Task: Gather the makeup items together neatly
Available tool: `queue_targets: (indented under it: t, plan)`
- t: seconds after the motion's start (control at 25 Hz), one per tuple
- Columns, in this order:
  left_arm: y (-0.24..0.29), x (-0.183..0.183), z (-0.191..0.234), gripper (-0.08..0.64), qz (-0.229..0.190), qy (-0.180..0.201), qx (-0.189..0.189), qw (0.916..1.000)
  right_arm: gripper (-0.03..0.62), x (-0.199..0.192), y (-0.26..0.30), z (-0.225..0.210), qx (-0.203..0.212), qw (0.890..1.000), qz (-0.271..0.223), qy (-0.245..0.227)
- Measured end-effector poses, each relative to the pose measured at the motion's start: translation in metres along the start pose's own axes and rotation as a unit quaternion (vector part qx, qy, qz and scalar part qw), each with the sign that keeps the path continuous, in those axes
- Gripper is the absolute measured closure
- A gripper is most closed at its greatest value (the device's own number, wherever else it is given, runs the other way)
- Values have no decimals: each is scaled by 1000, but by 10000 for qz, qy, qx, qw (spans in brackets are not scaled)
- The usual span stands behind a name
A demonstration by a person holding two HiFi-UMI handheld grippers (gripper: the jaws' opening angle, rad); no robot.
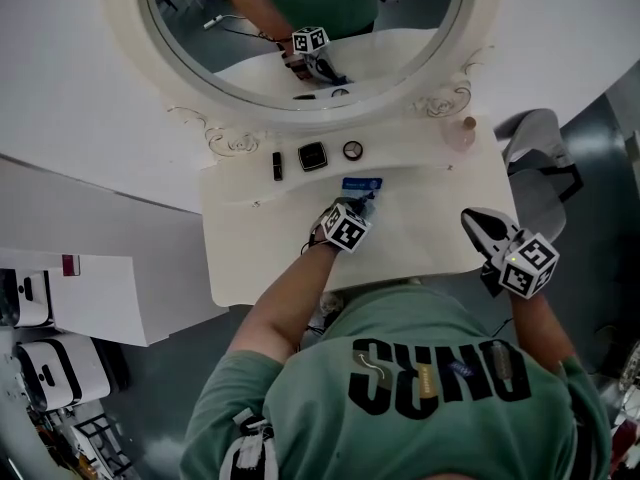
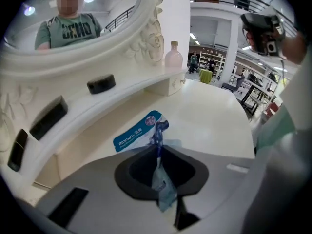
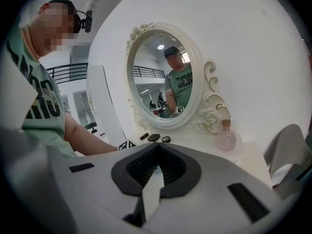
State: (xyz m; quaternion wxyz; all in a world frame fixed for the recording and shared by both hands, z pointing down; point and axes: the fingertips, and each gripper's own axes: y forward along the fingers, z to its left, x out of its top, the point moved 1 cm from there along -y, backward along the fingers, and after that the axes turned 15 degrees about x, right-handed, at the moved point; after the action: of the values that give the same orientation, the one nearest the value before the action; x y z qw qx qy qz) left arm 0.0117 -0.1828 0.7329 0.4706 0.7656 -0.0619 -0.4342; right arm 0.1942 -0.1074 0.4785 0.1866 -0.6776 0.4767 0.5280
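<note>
A blue "Blueberry" sachet (image 1: pixel 361 183) (image 2: pixel 138 133) lies on the white vanity top (image 1: pixel 430 218), in front of the raised shelf. My left gripper (image 1: pixel 360 202) (image 2: pixel 158 147) is shut on the sachet's near end, which bunches up between the pads. On the shelf under the oval mirror (image 1: pixel 300 28) stand a black lipstick (image 1: pixel 277 165) (image 2: pixel 18 149), a square black compact (image 1: pixel 312 156) (image 2: pixel 48 118) and a round compact (image 1: pixel 352 150) (image 2: pixel 101 84). My right gripper (image 1: pixel 472 218) (image 3: pixel 157 147) hovers at the table's right front, shut, with nothing in it.
A pink glass bottle (image 1: pixel 462 133) (image 2: pixel 173 55) (image 3: pixel 225 139) stands at the shelf's right end. A grey chair (image 1: pixel 540 158) sits just right of the vanity. White boxes and equipment (image 1: pixel 60 298) stand on the floor at the left.
</note>
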Motion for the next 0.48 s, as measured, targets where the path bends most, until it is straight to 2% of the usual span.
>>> queue_targets:
  t: [0.2, 0.48]
  plan:
    - [-36, 59, -17, 520, -688, 154, -229, 9972, 598, 1, 0, -1, 4, 10000, -67, 31]
    - [-63, 129, -27, 526, -1127, 243, -243, 9930, 598, -1, -15, -4, -61, 9997, -210, 68]
